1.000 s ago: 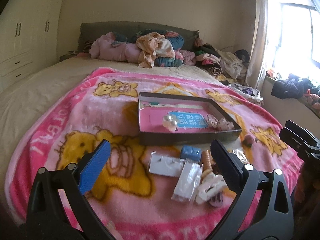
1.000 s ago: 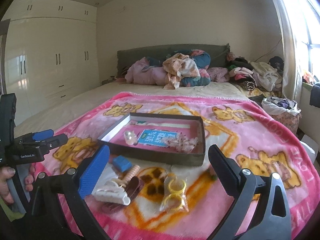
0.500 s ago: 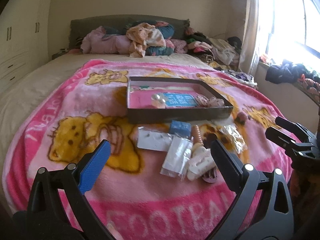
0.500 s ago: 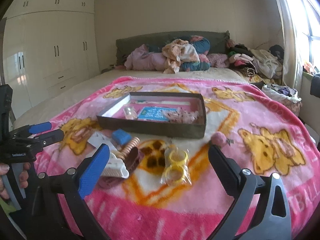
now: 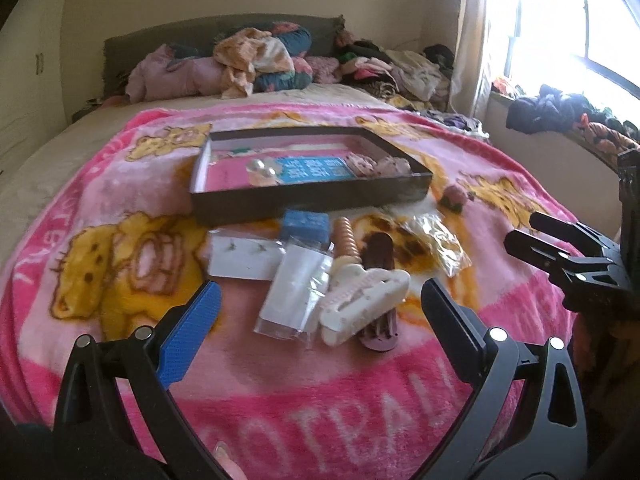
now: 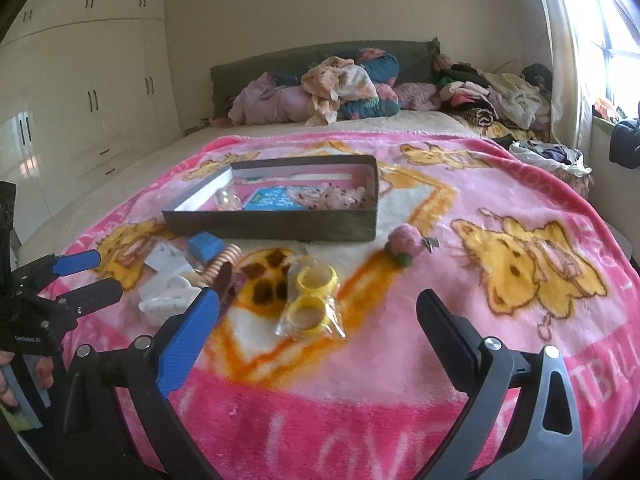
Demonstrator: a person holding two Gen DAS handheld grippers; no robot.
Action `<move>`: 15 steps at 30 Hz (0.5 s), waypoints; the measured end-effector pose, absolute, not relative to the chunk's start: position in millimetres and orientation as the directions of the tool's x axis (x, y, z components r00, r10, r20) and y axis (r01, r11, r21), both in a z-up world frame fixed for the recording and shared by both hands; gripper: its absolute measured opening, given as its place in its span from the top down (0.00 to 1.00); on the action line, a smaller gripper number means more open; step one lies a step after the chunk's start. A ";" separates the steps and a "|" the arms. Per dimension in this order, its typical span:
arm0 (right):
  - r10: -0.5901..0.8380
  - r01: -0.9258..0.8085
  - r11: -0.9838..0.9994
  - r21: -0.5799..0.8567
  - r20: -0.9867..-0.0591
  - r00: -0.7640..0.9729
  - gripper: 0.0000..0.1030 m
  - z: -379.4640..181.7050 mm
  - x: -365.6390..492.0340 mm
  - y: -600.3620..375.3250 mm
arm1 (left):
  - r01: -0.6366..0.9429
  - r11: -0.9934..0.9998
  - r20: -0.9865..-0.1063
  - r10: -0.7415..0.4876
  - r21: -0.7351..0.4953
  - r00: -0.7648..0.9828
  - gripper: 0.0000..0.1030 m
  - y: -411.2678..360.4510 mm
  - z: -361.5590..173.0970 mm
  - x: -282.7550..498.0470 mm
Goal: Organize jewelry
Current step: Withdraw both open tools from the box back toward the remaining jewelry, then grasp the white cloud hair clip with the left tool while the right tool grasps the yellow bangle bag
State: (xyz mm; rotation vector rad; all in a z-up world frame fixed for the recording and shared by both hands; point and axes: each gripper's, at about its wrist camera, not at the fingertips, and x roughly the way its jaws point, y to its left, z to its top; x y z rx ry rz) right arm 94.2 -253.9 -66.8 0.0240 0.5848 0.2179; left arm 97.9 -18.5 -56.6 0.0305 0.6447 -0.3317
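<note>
A shallow dark box (image 5: 308,200) lies on the pink blanket, holding a blue card (image 5: 316,168), a clear bauble (image 5: 260,168) and some pale trinkets. In front of it is a pile: white earring card (image 5: 244,256), small blue box (image 5: 306,226), bagged white card (image 5: 294,288), white claw clip (image 5: 364,296), brown clip (image 5: 378,252). My left gripper (image 5: 320,288) hovers open over this pile, holding nothing. My right gripper (image 6: 318,298) is open above the bagged yellow rings (image 6: 312,300). A pink pom (image 6: 406,244) sits right of the box (image 6: 272,224).
The blanket (image 6: 400,380) covers the near half of a bed; heaped clothes (image 6: 340,84) lie at the headboard. Wardrobes (image 6: 92,100) stand left, a window and more clothes right. A hand (image 6: 40,372) holds the left gripper's handle, seen at the lower left in the right wrist view.
Both views have tilted down and drawn back a little, so the box and pile sit higher in frame and more near blanket shows. Both grippers stay open; nothing was picked up.
</note>
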 end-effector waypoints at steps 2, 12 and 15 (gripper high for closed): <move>0.207 -0.194 0.978 0.083 -0.557 0.804 0.07 -71.9 97.5 -256.4 | 0.322 0.943 -0.609 -0.302 -0.079 0.734 0.11 -24.0 -62.5 101.4; 0.196 -0.175 0.980 0.093 -0.593 0.781 0.07 -87.7 110.9 -267.0 | 0.354 0.932 -0.666 -0.313 -0.077 0.677 0.14 -53.0 -81.1 113.4; 0.205 -0.179 0.978 0.103 -0.597 0.775 0.07 -90.0 114.3 -269.9 | 0.344 0.935 -0.683 -0.310 -0.091 0.661 0.18 -60.3 -86.4 117.6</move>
